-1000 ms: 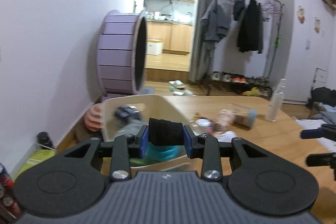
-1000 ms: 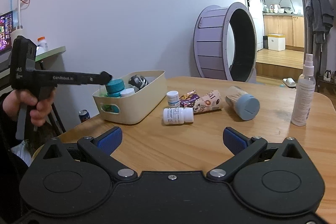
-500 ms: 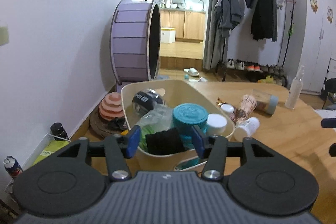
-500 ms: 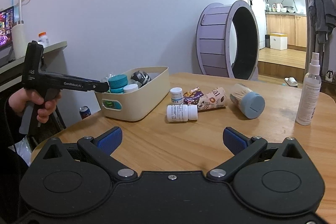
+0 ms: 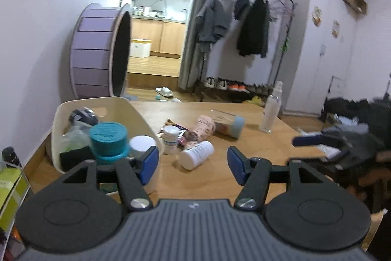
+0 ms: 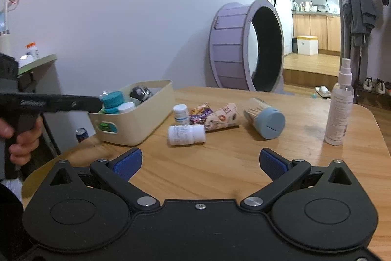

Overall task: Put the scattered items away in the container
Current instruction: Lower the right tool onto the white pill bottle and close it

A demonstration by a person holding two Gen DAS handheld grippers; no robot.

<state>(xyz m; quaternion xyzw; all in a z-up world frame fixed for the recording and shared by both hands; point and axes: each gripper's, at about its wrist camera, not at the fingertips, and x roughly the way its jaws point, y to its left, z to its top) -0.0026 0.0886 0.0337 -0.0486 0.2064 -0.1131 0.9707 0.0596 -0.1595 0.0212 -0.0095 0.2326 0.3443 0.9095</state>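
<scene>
While its jaws are spreading apart with nothing between them, the left claw (image 5: 193, 164) is hovering at the near right corner of the cream container (image 5: 144, 119), which is sitting on the wooden counter (image 5: 268, 138) near its left edge. Inside the container a teal-lidded jar (image 5: 108, 136) is standing upright beside a white cap (image 5: 141, 143), with a black piece (image 5: 73, 157) lying at the near end. Just right of the container, a small white bottle (image 6: 181, 114) is standing upright, and a larger white bottle (image 6: 186, 135) is lying on its side, its long axis running left to right in the right wrist view with the cap pointing right. Behind them a patterned packet (image 6: 223, 118) is lying flat, and a blue-capped tube (image 6: 265, 118) is lying with its cap toward the right claw (image 6: 200, 164), which is hanging released and empty. A spray bottle (image 6: 339, 109) is standing upright far right.
</scene>
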